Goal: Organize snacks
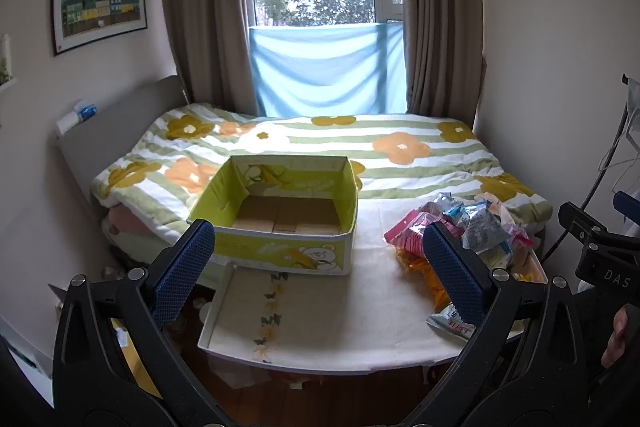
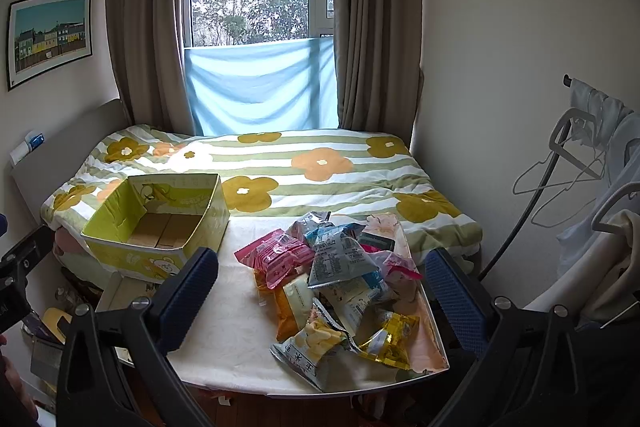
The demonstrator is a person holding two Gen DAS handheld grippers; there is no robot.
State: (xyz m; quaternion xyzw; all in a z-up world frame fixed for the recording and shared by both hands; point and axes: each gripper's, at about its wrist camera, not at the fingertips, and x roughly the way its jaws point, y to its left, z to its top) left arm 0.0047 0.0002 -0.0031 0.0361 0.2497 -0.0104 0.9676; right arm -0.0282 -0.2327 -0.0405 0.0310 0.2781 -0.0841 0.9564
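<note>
Both grippers, left (image 1: 320, 267) and right (image 2: 320, 291), hang spread apart and empty. Snacks (image 2: 340, 279) lie heaped just ahead of my right one, box (image 2: 160, 223) beyond-left. I'd pinch one top packet's edge, not several.

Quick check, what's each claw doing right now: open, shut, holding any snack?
Left claw: open, holding nothing, above the table in front of the box.
Right claw: open, holding nothing, hovering by the snack pile.
</note>
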